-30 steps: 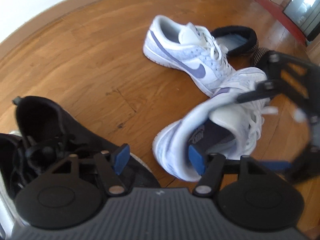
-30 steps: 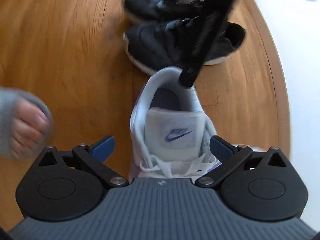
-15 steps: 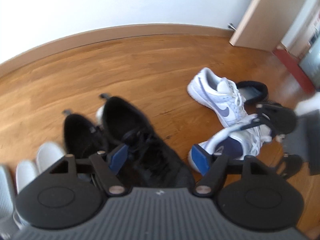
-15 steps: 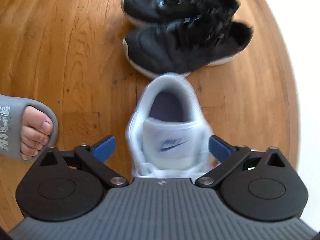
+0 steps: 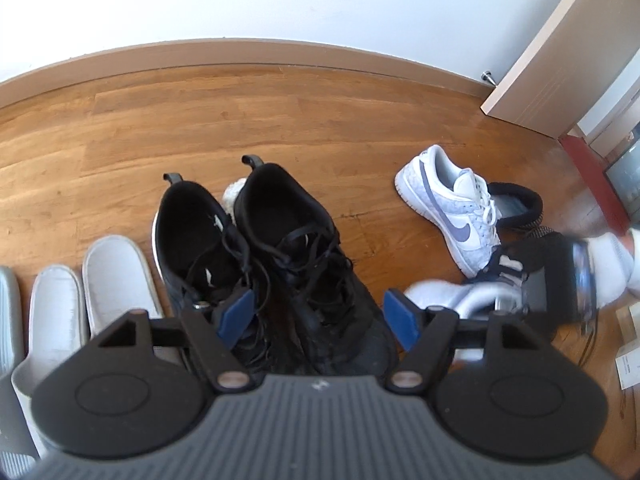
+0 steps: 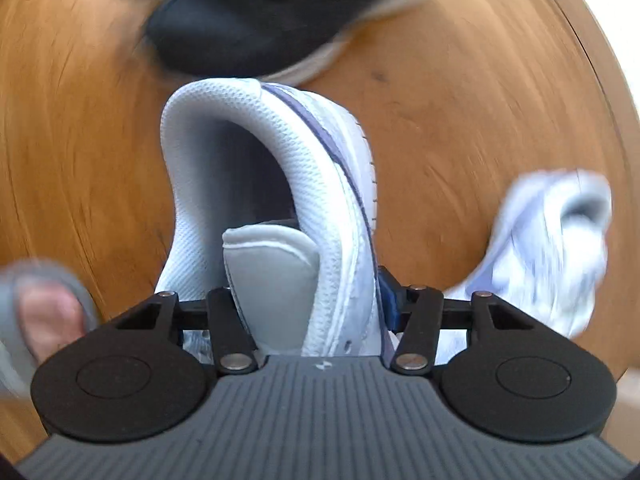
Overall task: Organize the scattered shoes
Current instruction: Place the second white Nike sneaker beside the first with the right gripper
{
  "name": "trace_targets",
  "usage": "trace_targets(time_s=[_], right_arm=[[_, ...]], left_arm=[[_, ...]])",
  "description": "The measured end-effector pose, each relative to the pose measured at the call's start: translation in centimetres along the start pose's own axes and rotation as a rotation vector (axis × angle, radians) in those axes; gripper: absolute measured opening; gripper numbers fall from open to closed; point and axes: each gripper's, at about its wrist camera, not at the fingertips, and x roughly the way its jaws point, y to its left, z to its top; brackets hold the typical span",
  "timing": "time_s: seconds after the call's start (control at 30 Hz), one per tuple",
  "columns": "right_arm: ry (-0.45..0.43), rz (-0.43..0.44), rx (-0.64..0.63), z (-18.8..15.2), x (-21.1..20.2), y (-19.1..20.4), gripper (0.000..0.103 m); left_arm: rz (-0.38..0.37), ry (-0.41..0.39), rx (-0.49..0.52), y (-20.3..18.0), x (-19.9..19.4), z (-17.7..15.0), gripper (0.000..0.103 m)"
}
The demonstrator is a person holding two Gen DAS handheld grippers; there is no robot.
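White sneaker [image 6: 320, 208] tilted on floor (mate [image 5: 452, 212] lies apart)

Left gripper [image 5: 318, 317]: grey ribbed housing across bottom of frame, small white mark at its top centre; two black round discs at lower left and lower right; black linkage arms with triangular cut-outs; silver rivets at pivots; blue pads [image 5: 237, 319] on fingertips.

Right gripper [image 6: 308, 300]: same grey ribbed body, black discs, silver rivets; one blue pad [image 6: 387, 294] visible right of centre.

Person: grey slide sandal [image 6: 24, 280] on foot, left edge of right wrist view, blurred.
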Motion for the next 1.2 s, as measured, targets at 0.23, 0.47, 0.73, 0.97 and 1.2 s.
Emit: trace_targets(time_s=[0.23, 0.47, 0.73, 0.97, 1.2], right_arm=[[-0.183, 0.195, 0.581, 2.2, -1.6, -7.1, 0.043], [-0.166, 0.238, 0.769, 8.3, 4.2, -10.3, 0.047], [-0.205, 0.361, 0.988, 7.8, 4.9, -11.0, 0.075], [-0.336, 0.259, 0.851, 1.2, -1.7, -11.7, 0.103], [-0.291, 0.305, 0.696, 1.9, 1.5, -6.4, 0.076]], left_arm=[[0.006, 0.021, -0.041, 0.7, 0.5, -0.7, 0.07], [0.035, 0.023, -0.025, -0.5, -0.1, -0.3, 0.07], [0.042, 0.051, 0.005, -2.4, 0.5, -0.8, 0.071], [0.008, 0.057, 0.032, -4.1, 0.7, -1.2, 0.074], [0.025, 0.077, 0.004, -5.0, 2.0, -1.2, 0.074]])
